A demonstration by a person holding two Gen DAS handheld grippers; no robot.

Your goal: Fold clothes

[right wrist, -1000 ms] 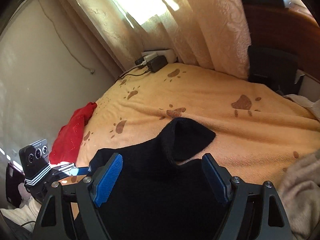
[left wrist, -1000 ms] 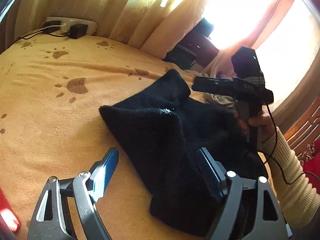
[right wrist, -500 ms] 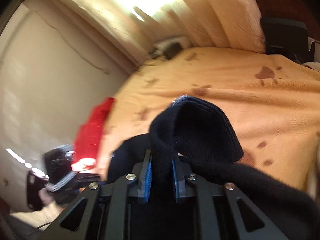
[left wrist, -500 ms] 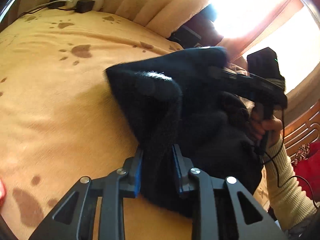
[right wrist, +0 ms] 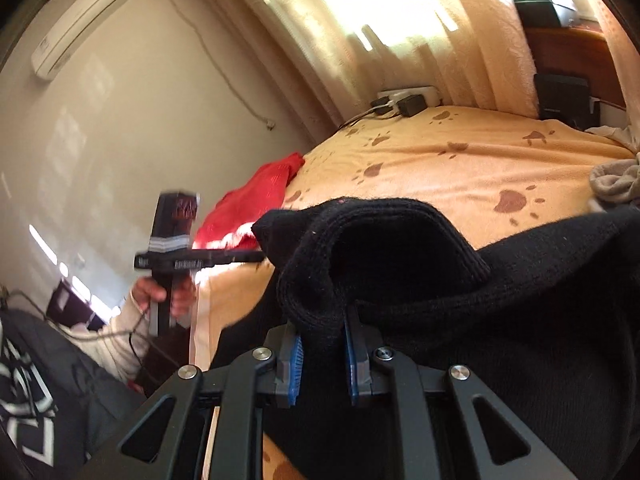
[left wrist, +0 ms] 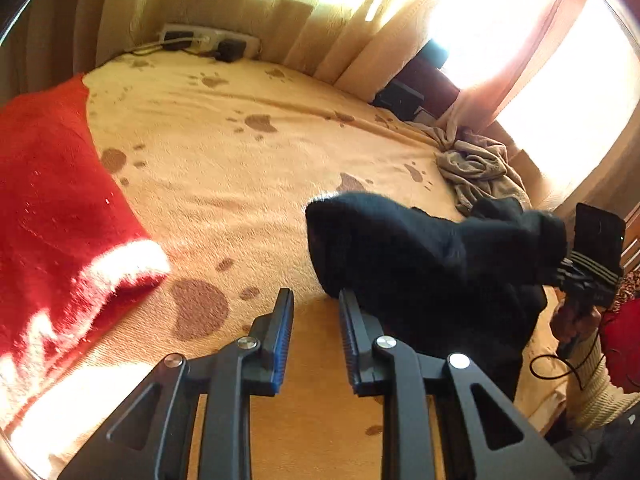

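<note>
Pinching a bunched fold of the black sweater [right wrist: 520, 300] between the right gripper's [right wrist: 322, 332] fingers, holding it raised above the bed [left wrist: 240, 184], probably to carry that edge across for a fold. Opening the left gripper's [left wrist: 316, 296] fingers: slightly spread, nothing between, sweater just beside one finger. Leaving the red garment [left wrist: 48, 200] aside near the bed's edge.

- The bed [left wrist: 248, 208] has a soft yellow-orange blanket with brown paw prints on it.
- A red cloth [left wrist: 52, 216] lies on one side of the bed (fuzzy, with a white edge).
- A black sweater [left wrist: 432, 256] lies partly on the bed.
- A crumpled beige cloth [left wrist: 476, 168] sits near the far edge.
- A white power strip [left wrist: 208, 38] rests at the far end.
</note>
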